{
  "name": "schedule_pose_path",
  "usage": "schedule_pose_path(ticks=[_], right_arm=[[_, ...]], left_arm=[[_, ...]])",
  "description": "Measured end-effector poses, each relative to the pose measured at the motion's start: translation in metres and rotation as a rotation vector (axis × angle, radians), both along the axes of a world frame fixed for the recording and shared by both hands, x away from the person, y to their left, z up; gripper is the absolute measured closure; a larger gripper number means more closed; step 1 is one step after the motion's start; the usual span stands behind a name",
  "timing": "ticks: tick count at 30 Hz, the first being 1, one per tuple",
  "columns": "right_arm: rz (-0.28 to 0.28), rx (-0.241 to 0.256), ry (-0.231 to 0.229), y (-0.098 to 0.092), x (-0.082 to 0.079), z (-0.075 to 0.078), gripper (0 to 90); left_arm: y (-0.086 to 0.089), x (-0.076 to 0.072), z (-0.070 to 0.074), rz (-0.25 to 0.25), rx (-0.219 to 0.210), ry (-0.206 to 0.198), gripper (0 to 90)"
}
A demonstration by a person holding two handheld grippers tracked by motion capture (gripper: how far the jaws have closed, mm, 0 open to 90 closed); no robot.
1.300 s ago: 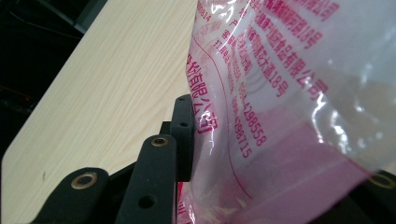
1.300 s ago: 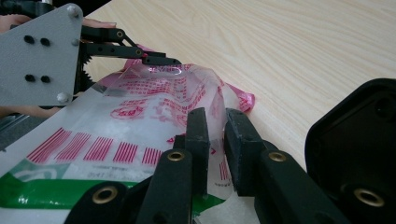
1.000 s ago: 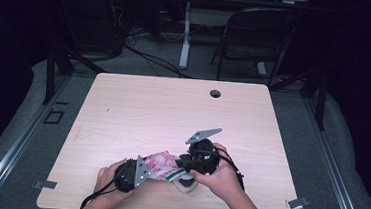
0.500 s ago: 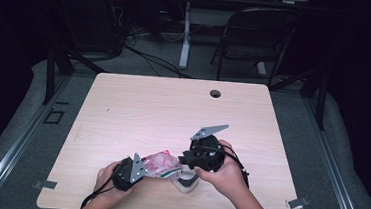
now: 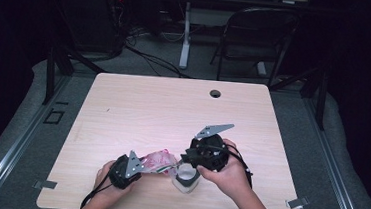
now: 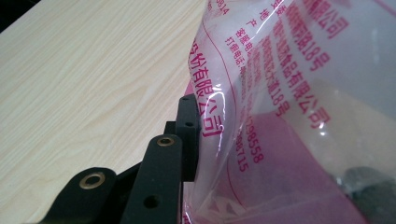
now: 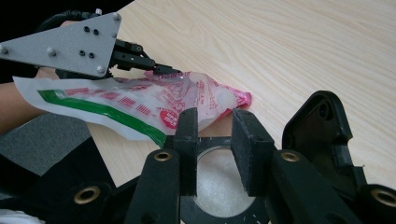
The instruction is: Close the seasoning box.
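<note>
Near the front edge of the counter (image 5: 138, 106), a small white cup (image 5: 185, 179) stands with a clear bag (image 5: 159, 161) printed in pink lying just to its left, the bag's far end toward the cup. The left gripper (image 5: 144, 164) comes at the bag from the side away from the cup; in the left gripper view one black jaw lies against the film of the bag (image 6: 289, 116), and the other jaw is hidden behind the plastic, so it seems clamped on the bag's edge, though I cannot tell for certain. The right gripper (image 7: 215, 135) hangs directly over the cup (image 7: 219, 184), jaws apart, with white grains visible in the cup between them.

Risks, as I judge them: the bag is limp and slick, so a thin pinch on its edge could slip if it is lifted or tilted toward the cup. The cup stands free, so a nudge from the right gripper or a drag from the bag could tip it and spill the grains. A sagging bag mouth could also pour beside the cup.
</note>
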State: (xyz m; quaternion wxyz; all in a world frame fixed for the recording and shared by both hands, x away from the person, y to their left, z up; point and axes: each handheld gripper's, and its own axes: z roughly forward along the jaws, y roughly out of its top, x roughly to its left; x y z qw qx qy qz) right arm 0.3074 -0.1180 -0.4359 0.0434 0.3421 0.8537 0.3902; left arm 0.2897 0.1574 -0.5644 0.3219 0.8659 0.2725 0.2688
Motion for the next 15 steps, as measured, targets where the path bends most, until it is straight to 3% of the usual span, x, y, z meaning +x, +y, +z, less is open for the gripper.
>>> schedule_pose_path(ticks=[15], right_arm=[[-0.007, 0.005, -0.005, -0.003, -0.001, -0.004, 71.9]], left_arm=[[0.016, 0.011, -0.003, 0.048, -0.142, 0.1, 77.7]])
